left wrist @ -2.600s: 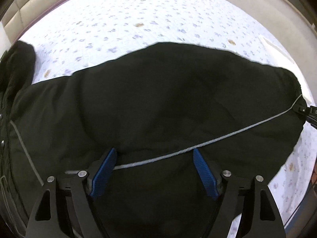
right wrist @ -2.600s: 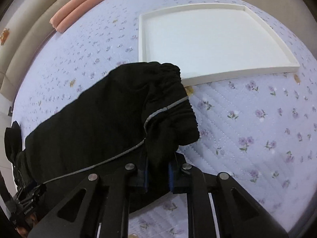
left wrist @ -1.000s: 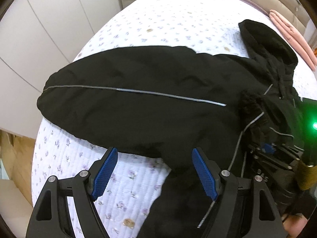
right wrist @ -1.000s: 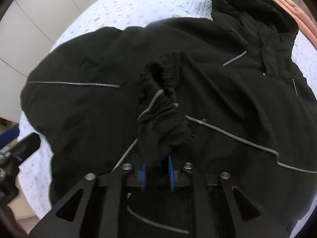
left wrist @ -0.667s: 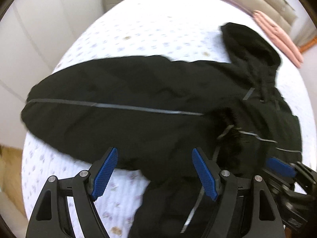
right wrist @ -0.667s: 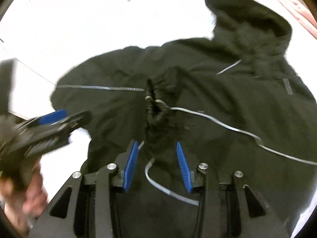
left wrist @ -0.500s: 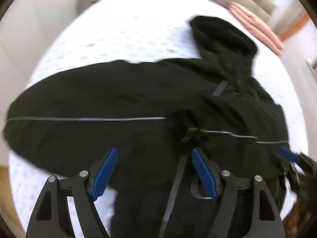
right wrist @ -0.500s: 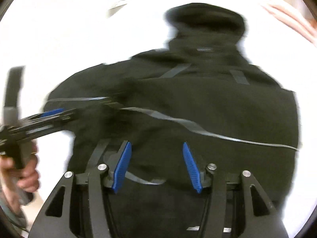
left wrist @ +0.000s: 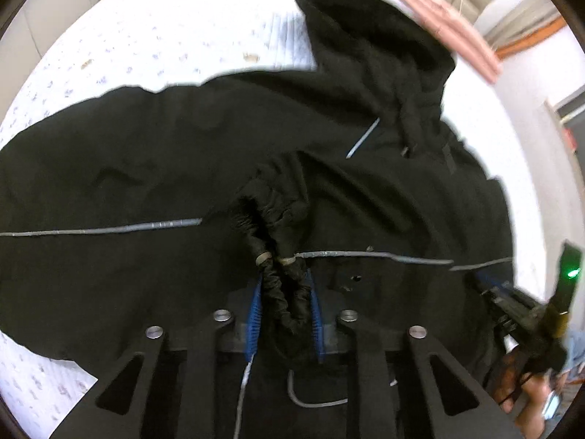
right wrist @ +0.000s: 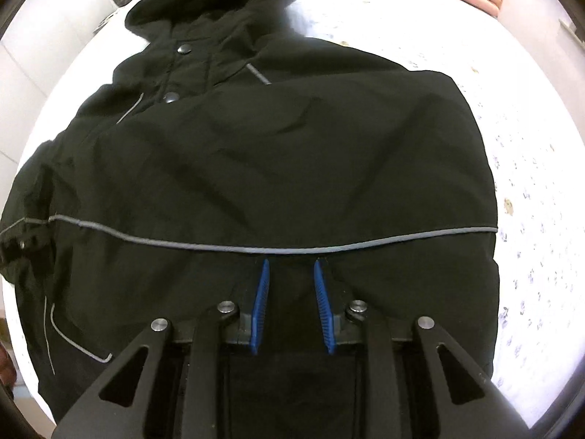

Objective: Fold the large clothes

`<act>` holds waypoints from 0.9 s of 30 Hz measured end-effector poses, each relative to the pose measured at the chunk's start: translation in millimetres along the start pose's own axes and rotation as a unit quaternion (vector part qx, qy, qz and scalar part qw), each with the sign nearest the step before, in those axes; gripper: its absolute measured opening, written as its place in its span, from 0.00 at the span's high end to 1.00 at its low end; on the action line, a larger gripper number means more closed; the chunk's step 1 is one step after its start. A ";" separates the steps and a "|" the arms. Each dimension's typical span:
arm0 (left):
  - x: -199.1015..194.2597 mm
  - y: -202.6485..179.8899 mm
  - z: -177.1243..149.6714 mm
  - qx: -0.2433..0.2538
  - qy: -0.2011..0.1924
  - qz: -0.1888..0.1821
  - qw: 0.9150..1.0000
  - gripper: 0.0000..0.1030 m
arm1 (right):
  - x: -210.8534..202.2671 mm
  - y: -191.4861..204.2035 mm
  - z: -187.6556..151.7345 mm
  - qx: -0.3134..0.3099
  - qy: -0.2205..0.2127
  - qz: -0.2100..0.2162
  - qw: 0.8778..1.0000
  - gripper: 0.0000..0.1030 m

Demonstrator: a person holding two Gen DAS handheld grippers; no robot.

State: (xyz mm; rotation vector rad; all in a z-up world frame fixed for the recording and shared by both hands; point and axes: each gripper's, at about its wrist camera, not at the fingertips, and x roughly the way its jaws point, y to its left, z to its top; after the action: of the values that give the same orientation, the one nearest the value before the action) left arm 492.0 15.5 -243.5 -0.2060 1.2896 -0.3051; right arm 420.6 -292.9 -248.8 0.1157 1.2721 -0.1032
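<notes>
With the black jacket (left wrist: 146, 164) spread on the bed (left wrist: 164, 36) and the left gripper (left wrist: 283, 292) jaws just clamped on its sleeve cuff (left wrist: 278, 256), I'd drag that flat across the chest; right gripper (right wrist: 292, 292) jaws just narrowed, can't tell if they're pinching anything.

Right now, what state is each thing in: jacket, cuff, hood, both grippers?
Jacket: spread flat on the bed, front up, closed.
Sleeve cuff: folded over the chest, bunched between the left pads.
Hood: lying flat, unfolded.
Left gripper: jaws just closed, shut on the cuff.
Right gripper: jaws just closed, gripping jacket fabric.
Bed: covered by a floral sheet.
</notes>
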 end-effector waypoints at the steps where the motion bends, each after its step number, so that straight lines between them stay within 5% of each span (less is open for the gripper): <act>1: -10.1 2.6 0.6 -0.005 -0.017 -0.010 1.000 0.81 | -3.1 -2.9 1.6 0.003 0.002 0.004 1.000 0.72; 7: -51.2 42.0 9.6 -0.071 -0.083 -0.039 0.993 0.82 | -24.1 -17.9 17.0 0.031 -0.021 0.035 0.999 0.68; 9: -41.0 61.7 10.7 -0.089 -0.070 -0.027 0.993 0.83 | -22.7 -19.4 18.4 0.035 -0.026 0.032 0.999 0.55; 12: -1.4 89.6 2.9 -0.111 -0.017 -0.034 0.993 0.82 | 3.9 -18.3 10.5 0.039 -0.006 0.027 0.999 0.51; 15: 4.5 90.8 -0.3 -0.092 -0.025 -0.036 0.995 0.80 | 30.3 -8.3 4.9 0.023 0.008 0.014 1.000 0.50; 22: -41.3 68.0 0.6 -0.040 -0.065 0.039 0.996 0.80 | 20.6 4.4 15.4 0.018 0.005 -0.002 1.000 0.41; 27: -57.9 27.8 4.0 0.001 -0.064 -0.056 0.996 0.78 | -17.0 -5.0 14.1 0.046 -0.041 0.002 0.998 0.41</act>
State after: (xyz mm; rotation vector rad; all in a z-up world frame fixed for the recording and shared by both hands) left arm 484.6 61.0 -198.6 -0.2935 1.1529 -0.3831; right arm 428.3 -299.6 -228.7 0.1911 1.1861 -0.1612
